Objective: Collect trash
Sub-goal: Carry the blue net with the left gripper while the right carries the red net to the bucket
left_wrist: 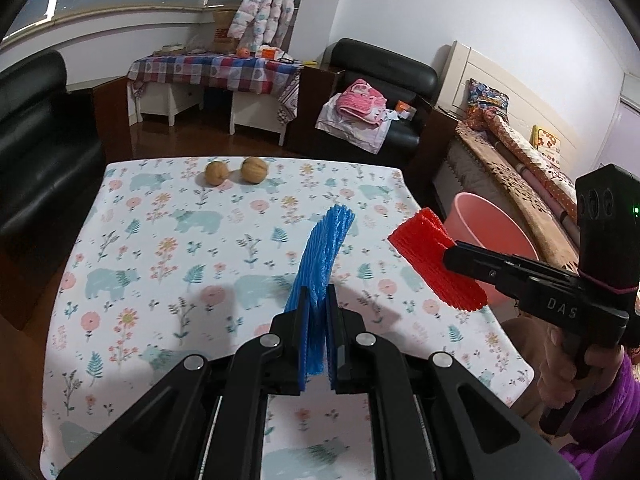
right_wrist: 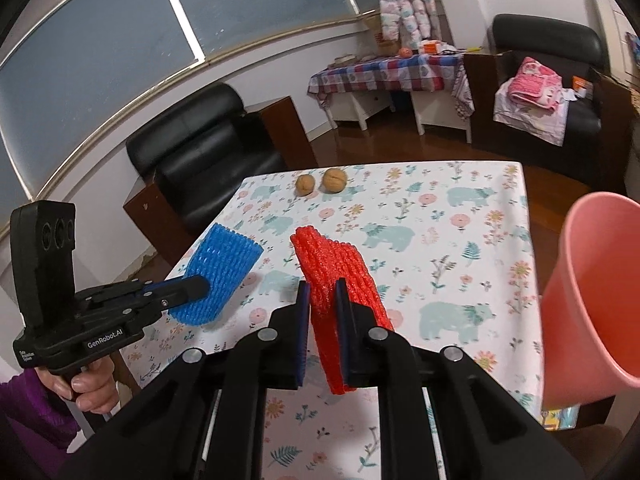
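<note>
The left gripper (left_wrist: pixel 316 308) is clamped on a blue foam net (left_wrist: pixel 320 256), the kind of soft sleeve that wraps fruit. Its fingers pinch the net's lower end flat, so the rest stands up and forward from the jaws, lifted off the desk (left_wrist: pixel 160 240). The right gripper (right_wrist: pixel 322 300) grips a red foam net (right_wrist: pixel 340 272) the same way, squeezed near one end with the free part jutting past the fingertips. Both nets look light and springy, with an open diamond mesh of ribbed foam strands; pinched like this they fold into flat pads rather than tubes, which probably makes them easy to carry and release.

Taking the pink bucket (right_wrist: pixel 592 288) as the landmark: it stands beside the desk's right edge, off the desk, a smooth plastic tub flaring toward its open mouth. The red net is the nearer of the two, just left of the bucket's rim and above the desk edge; the blue net is farther left, over the desk's middle. Both seem held high so they can be dropped into the bucket.

Well away from the bucket, by the desk's far edge, two walnuts (left_wrist: pixel 236 171) sit side by side on the floral cloth, round, tan and wrinkled.
</note>
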### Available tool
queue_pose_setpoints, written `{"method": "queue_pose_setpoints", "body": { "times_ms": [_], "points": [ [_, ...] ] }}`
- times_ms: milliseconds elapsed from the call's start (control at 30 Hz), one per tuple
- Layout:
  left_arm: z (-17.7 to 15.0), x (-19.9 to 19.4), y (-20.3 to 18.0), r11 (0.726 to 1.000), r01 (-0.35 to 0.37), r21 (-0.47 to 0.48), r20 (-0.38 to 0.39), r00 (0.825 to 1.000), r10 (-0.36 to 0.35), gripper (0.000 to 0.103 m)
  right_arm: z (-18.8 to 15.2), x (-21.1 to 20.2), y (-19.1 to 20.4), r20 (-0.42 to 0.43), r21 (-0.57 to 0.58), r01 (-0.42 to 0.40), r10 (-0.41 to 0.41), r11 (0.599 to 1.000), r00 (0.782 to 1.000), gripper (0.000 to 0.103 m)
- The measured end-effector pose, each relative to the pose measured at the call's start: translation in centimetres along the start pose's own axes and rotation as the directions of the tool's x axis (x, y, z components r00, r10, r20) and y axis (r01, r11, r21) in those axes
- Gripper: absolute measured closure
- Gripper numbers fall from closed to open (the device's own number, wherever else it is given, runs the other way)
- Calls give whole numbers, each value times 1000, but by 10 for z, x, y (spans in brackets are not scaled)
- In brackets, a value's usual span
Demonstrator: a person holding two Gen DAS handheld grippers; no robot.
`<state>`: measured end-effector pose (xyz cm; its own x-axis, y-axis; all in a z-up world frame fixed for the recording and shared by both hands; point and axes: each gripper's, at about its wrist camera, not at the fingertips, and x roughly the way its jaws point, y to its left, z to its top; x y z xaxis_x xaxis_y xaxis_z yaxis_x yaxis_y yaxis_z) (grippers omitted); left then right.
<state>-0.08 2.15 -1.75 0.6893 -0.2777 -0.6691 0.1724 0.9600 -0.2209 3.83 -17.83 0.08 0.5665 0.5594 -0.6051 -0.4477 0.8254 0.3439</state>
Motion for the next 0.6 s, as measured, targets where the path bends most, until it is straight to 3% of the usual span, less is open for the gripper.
{"method": "queue_pose_setpoints", "body": {
  "times_ms": [600],
  "points": [
    [17, 12, -44, 999, 34, 22, 6, 999, -34, 97, -5, -36, -31, 82, 67, 46, -52, 997, 995, 90]
  ]
}}
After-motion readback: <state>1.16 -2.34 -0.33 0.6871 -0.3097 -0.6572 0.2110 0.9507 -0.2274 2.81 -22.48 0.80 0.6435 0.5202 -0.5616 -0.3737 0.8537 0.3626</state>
